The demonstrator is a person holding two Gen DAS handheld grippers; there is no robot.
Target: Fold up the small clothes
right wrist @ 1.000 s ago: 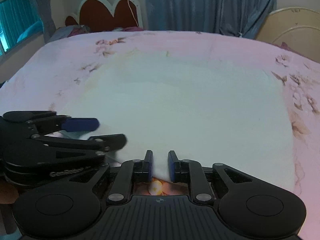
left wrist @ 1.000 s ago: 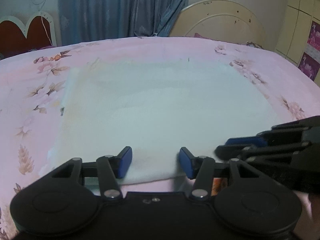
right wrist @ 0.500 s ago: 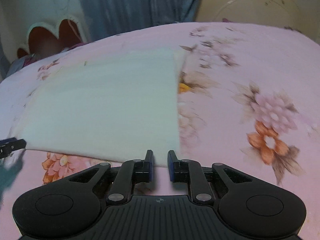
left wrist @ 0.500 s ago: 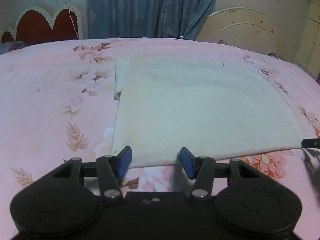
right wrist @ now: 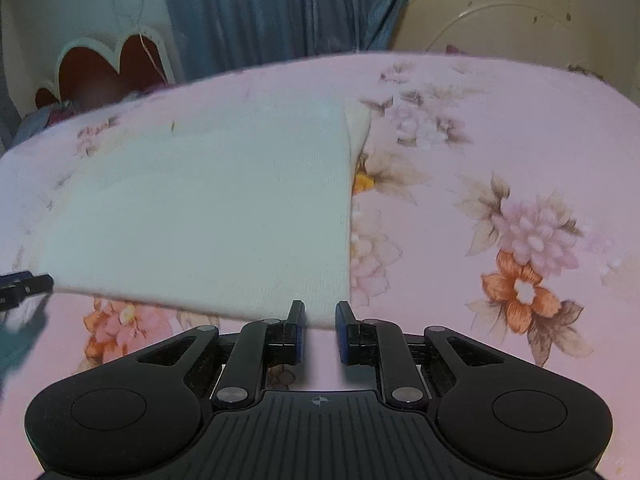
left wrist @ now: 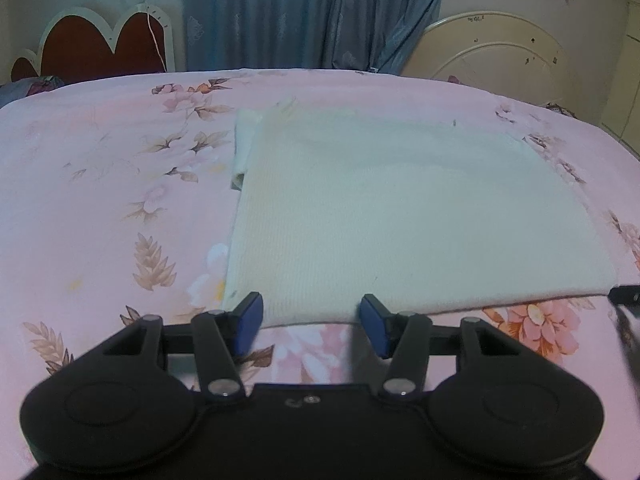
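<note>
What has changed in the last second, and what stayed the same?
Both tools moved apart along the near edge: the left tool to the left corner of the cream knitted cloth, the right tool to its right corner, jaws slightly wider. The cloth stayed flat on the pink floral bedsheet.

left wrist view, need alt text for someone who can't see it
A cream folded cloth lies flat on a pink floral bedsheet, with the open left gripper at its near edge, jaws apart and holding nothing. A bit of the right gripper shows at the far right edge, with blue curtains behind the bed.
</note>
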